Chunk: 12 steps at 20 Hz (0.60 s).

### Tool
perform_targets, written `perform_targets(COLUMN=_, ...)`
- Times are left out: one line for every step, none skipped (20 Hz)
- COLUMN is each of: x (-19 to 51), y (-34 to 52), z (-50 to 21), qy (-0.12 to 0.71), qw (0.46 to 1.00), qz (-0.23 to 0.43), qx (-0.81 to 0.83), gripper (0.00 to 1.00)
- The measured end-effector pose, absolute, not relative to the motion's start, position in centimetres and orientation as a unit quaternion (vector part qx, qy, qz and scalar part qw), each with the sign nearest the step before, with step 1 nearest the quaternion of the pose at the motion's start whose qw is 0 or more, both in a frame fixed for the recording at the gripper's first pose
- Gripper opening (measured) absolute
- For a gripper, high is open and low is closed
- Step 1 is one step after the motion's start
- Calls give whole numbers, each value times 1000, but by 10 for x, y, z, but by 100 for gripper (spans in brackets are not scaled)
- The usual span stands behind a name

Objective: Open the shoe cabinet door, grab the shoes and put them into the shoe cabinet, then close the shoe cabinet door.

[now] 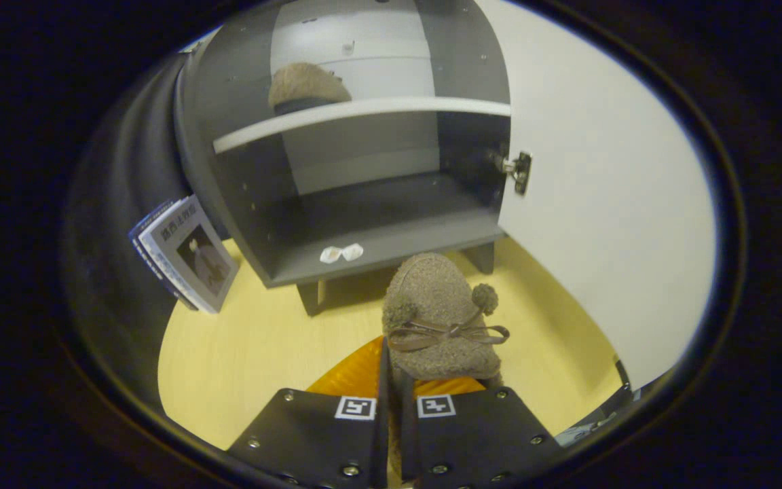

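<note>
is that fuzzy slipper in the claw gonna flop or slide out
The slipper, pinched at its rim by the claw, looks soft and fleecy, so it probably sags. It seems light. The nap likely grips, so slipping seems unlikely.

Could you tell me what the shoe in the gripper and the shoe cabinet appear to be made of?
The shoe, pinched at its rim between the closed fingers of the gripper, looks like fuzzy fleece or boucle fabric: nubbly surface, pompoms, a ribbon bow. The shoe cabinet looks like matte laminated board, probably particleboard: flat grey panels, a white shelf edge and visible screw heads.
</note>
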<state>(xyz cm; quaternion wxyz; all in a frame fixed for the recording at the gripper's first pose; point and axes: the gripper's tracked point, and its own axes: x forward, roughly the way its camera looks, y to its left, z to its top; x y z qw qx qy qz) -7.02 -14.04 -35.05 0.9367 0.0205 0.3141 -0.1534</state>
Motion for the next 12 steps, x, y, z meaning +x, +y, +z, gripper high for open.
perform_targets(x=-64, y=-141, z=-335, qy=300, qw=940, qz=-159, qx=17, gripper=8)
perform_targets(x=-57, y=-142, z=-318, qy=287, qw=944, qz=-163, qx=14, gripper=8)
perform_targets(x=-50, y=-142, z=-302, qy=273, qw=947, qz=-166, qx=10, gripper=8)
perform_targets(x=-43, y=-141, z=-285, qy=259, qw=951, qz=-168, qx=6, gripper=8)
perform_targets(x=-34, y=-140, z=-268, qy=245, qw=955, qz=-169, qx=0, gripper=8)
perform_targets(x=-26, y=-139, z=-253, qy=236, qw=957, qz=-167, qx=-9, gripper=8)
perform_targets(x=-19, y=-139, z=-239, qy=231, qw=959, qz=-165, qx=-18, gripper=8)
perform_targets(x=-10, y=-139, z=-227, qy=225, qw=960, qz=-163, qx=-26, gripper=8)
perform_targets(x=-1, y=-138, z=-214, qy=219, qw=962, qz=-161, qx=-30, gripper=8)
perform_targets(x=8, y=-138, z=-204, qy=215, qw=963, qz=-158, qx=-31, gripper=8)
perform_targets(x=17, y=-138, z=-195, qy=213, qw=964, qz=-153, qx=-31, gripper=8)
perform_targets(x=28, y=-140, z=-189, qy=210, qw=966, qz=-150, qx=-32, gripper=8)
